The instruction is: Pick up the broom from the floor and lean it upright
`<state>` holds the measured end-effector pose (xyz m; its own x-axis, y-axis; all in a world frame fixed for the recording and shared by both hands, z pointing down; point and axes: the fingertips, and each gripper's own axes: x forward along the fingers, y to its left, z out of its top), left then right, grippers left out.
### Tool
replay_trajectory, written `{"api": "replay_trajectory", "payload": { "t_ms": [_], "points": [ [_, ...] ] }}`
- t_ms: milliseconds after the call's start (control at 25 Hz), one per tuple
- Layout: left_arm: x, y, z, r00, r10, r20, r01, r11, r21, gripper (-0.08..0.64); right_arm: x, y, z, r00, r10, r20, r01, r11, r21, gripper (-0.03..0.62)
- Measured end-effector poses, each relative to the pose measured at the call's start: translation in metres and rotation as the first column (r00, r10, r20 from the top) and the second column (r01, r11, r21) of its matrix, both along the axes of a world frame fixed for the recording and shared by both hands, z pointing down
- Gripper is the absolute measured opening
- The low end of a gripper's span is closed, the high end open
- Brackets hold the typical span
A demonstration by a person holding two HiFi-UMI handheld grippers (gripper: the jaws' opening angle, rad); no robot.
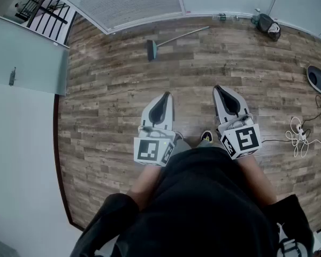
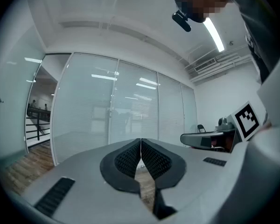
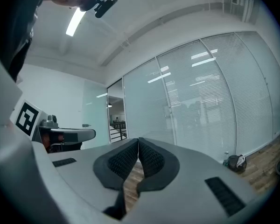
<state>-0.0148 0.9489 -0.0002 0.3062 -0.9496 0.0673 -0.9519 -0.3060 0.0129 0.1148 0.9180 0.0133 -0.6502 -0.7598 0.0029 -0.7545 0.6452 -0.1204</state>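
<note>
Here the broom (image 1: pixel 174 39) lies flat on the wooden floor (image 1: pixel 112 106), far out at about 12 o'clock from the person, close to the foot of the glass wall (image 1: pixel 139 1). Its teal head sits at the 9 o'clock end and its pale handle runs off toward 2 o'clock. Nothing is touching it. Both tools are well short of it, held level and side by side in front of the person's dark shirt. The left hand-held gripper (image 1: pixel 165 96) points to 12 o'clock with its jaws pressed together, the ribbed black pads meeting in a thin seam with nothing between them. The right hand-held gripper (image 1: pixel 218 89) sits just beside it at 3 o'clock, angled slightly toward 11, and its jaws are likewise closed on nothing, the pads meeting at the tips. Each carries its marker cube at the rear, near the person's wrists. One shoe (image 1: pixel 206 137) peeks out between the two tools. Over at 1 o'clock, against the base of the glass wall, a black bag (image 1: pixel 267 24) rests on the floor, well apart from the broom's handle tip. At 3 o'clock a white cable (image 1: pixel 298 135) lies coiled on the boards. Up at 10 o'clock a staircase railing (image 1: pixel 45 7) shows beyond a frosted glass panel (image 1: pixel 27 58).
</note>
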Motion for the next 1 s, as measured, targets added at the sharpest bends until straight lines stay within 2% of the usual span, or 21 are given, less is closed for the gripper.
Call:
{"api": "replay_trajectory", "payload": {
  "t_ms": [360, 600, 840, 1000],
  "points": [
    [0.010, 0.008, 0.005, 1.000, 0.016, 0.003, -0.016, 1.000, -0.009, 0.023, 0.013, -0.001, 0.010, 1.000, 0.018, 0.025, -0.017, 1.000, -0.026, 0.018],
    [0.014, -0.006, 0.011, 0.999, 0.048, -0.005, -0.048, 0.999, -0.008, 0.023, 0.015, -0.014, 0.015, 0.999, 0.044, 0.031, -0.043, 0.998, -0.038, 0.018],
    [0.013, -0.042, 0.022, 0.995, 0.095, -0.024, -0.096, 0.995, -0.038, 0.023, 0.020, -0.045, 0.021, 0.994, 0.104, 0.032, -0.102, 0.993, -0.061, 0.018],
    [0.011, -0.081, 0.031, 0.991, 0.128, -0.028, -0.129, 0.990, -0.061, 0.023, 0.021, -0.083, 0.035, 0.988, 0.149, 0.040, -0.143, 0.982, -0.123, 0.018]
  ]
}}
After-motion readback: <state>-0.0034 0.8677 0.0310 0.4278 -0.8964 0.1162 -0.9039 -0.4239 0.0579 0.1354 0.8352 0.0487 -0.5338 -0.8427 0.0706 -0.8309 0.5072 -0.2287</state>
